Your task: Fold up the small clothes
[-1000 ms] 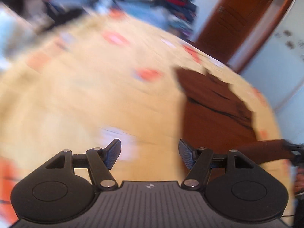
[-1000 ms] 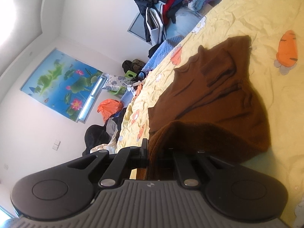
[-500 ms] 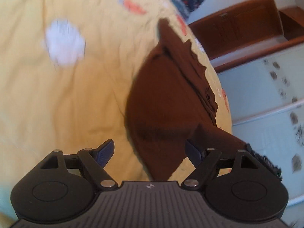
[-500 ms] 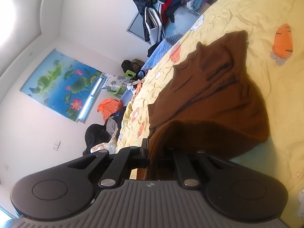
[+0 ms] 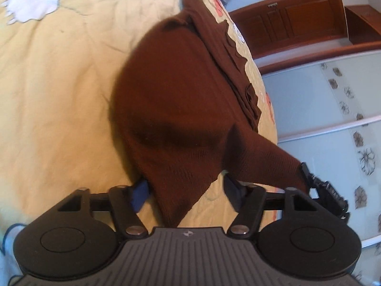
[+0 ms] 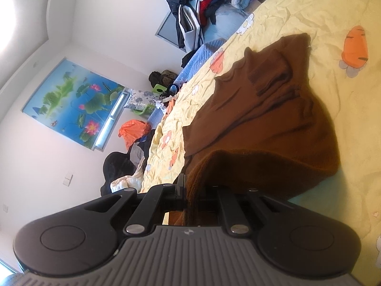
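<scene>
Left gripper (image 5: pixel 185 190) angled down, closing around brown sweater (image 5: pixel 181 109) corner

A bed covered in a pale yellow quilt (image 6: pixel 333 100) printed with orange carrots and white rabbits fills the foreground. Behind it, plain white walls (image 6: pixel 100 23) carry a blue lotus-pond picture (image 6: pixel 73 100), with strong light glaring at the upper left corner. A heap of dark, red and white clothing (image 6: pixel 202 2) is piled at the far end. In the left wrist view, a reddish-brown wooden door (image 5: pixel 293 21) adjoins frosted sliding panels with a flower pattern (image 5: pixel 333 124).
</scene>
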A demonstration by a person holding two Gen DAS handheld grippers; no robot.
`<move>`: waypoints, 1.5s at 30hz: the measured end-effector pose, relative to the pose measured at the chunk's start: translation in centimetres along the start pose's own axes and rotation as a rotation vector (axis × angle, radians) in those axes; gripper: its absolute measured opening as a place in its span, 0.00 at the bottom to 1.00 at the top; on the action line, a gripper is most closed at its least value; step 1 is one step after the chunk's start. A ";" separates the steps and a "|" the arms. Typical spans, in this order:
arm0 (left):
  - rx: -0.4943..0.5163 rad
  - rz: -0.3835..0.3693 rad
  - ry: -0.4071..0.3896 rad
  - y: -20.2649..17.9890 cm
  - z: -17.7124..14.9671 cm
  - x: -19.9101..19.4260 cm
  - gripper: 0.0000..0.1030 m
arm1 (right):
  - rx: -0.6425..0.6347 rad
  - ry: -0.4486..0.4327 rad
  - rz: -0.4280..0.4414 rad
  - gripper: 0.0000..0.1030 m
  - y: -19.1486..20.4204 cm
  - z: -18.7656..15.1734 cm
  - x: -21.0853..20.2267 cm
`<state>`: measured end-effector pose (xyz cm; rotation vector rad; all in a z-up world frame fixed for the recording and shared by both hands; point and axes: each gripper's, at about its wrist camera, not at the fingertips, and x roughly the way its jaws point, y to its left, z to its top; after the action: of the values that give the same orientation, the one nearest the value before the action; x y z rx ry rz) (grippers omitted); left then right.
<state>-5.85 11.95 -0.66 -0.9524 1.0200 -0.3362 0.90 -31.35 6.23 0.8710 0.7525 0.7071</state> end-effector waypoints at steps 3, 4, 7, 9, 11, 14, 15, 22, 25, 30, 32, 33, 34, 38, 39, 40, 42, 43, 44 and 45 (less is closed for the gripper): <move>0.026 0.011 -0.009 -0.4 -0.2 0.4 0.51 | -0.004 0.000 0.000 0.17 0.2 0.0 -0.1; 0.036 0.030 -0.009 -0.5 -0.2 0.6 0.38 | -0.004 -0.001 0.001 0.17 0.2 0.0 -0.2; 0.067 0.116 0.006 -0.5 -0.6 0.9 0.04 | -0.003 -0.002 -0.003 0.17 0.2 -0.1 -0.3; 0.110 0.143 0.010 -1.0 -0.6 0.9 0.04 | -0.001 -0.005 -0.006 0.17 0.1 0.0 -0.4; 0.170 0.175 0.000 -2.0 -0.6 0.3 0.04 | -0.005 -0.018 -0.002 0.17 0.1 0.0 -0.6; 0.203 0.101 -0.012 -3.5 0.4 -2.0 0.04 | -0.020 -0.029 0.028 0.15 0.6 0.0 -1.2; 0.223 0.077 -0.032 -4.3 1.0 -3.1 0.04 | -0.028 -0.034 0.034 0.15 0.8 0.0 -1.4; 0.297 -0.033 -0.210 -9.7 11.4 -5.0 0.04 | 0.022 -0.093 0.061 0.15 -1.3 3.6 -1.2; 0.312 -0.029 -0.226 -11.6 17.1 -1.5 0.04 | 0.092 -0.136 0.077 0.15 -3.6 6.7 0.6; 0.355 0.052 -0.291 -14.5 25.7 6.0 0.04 | 0.131 -0.175 0.043 0.15 -6.3 13.3 5.1; 0.347 0.070 -0.305 -14.2 28.7 9.5 0.04 | 0.143 -0.196 -0.009 0.18 -7.6 15.9 7.2; 0.325 0.092 -0.303 -13.6 30.0 11.1 0.07 | 0.156 -0.224 -0.051 0.24 -8.4 17.0 8.2; 0.286 0.128 -0.285 -12.8 31.1 12.5 0.14 | 0.158 -0.251 -0.100 0.33 -9.1 17.9 9.0; 0.104 0.102 -0.263 -9.4 31.5 12.8 0.30 | 0.173 -0.336 -0.278 0.89 -10.8 18.8 10.4; 0.109 0.081 -0.292 -9.1 30.6 11.8 0.48 | 0.168 -0.331 -0.257 0.89 -10.8 18.4 10.1; 0.118 0.089 -0.324 -8.8 29.6 10.8 0.78 | 0.154 -0.324 -0.237 0.89 -10.7 17.8 9.6; 0.153 0.125 -0.401 -8.3 27.4 8.7 0.87 | 0.097 -0.307 -0.231 0.89 -10.1 16.0 8.5; 0.180 0.143 -0.427 -8.1 26.2 7.5 0.87 | 0.061 -0.290 -0.241 0.89 -9.7 15.2 7.8; 0.187 0.170 -0.438 -7.7 24.9 6.5 0.87 | 0.029 -0.270 -0.268 0.89 -9.3 14.4 7.2; 0.175 0.202 -0.441 -7.2 23.7 5.7 0.87 | -0.003 -0.248 -0.307 0.89 -8.9 13.7 6.6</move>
<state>18.24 16.40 6.18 -0.7155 0.6616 -0.0390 17.60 -35.70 2.70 0.8006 0.6437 0.3209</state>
